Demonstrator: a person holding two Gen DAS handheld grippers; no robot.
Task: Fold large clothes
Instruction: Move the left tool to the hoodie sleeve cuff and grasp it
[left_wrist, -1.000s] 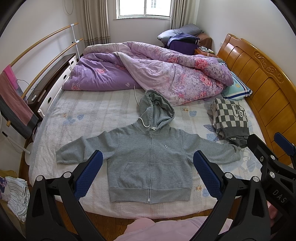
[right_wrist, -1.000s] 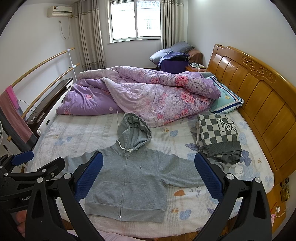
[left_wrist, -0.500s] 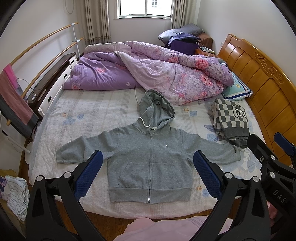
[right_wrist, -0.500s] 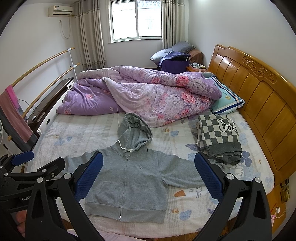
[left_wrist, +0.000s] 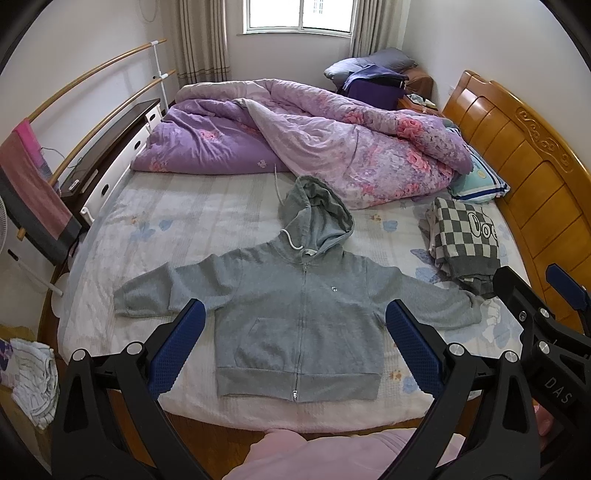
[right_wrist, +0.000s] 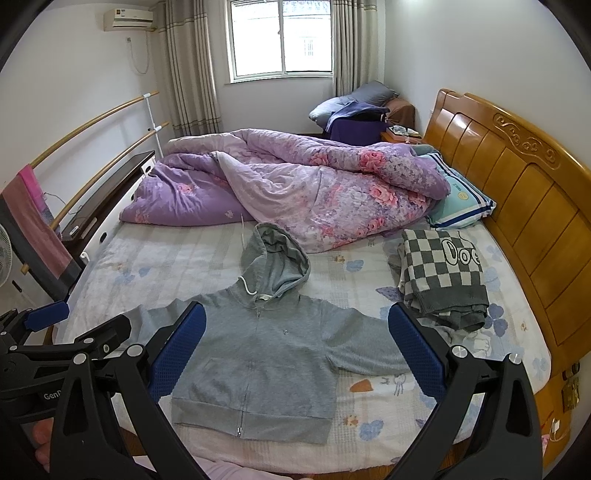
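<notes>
A grey hoodie (left_wrist: 299, 314) is lying flat and face up on the bed (left_wrist: 177, 229), near its front edge. The zip is closed, both sleeves are spreading out to the sides, and the hood is pointing toward the far side. One white drawstring is trailing up from the hood toward the quilt (left_wrist: 332, 147). The hem is sitting just inside the mattress edge.

The left gripper (left_wrist: 294, 332) is hovering above the front edge of the bed, jaws spread wide, nothing between them. Its blue pads (left_wrist: 177, 350) are framing the hoodie's body in the left wrist view without touching it. The right gripper (right_wrist: 297, 336) is likewise gaping wide and holding nothing; in the right wrist view its pads (right_wrist: 417, 350) are framing the hoodie's chest and one sleeve. The two tools are sitting side by side: part of the right one is showing at the right edge of the left view, and part of the left one at the left edge of the right view.

A checked garment (right_wrist: 443, 273) is lying crumpled on the bed, just beside one sleeve end; contact cannot be told. The purple floral quilt is heaping across the far half of the bed, its edge close to the hood. A pillow (right_wrist: 461, 203) is peeking out from under the quilt by the wooden headboard (right_wrist: 517, 192). A pink sleeve (left_wrist: 332, 458) of the person is showing at the bottom of the left view.
</notes>
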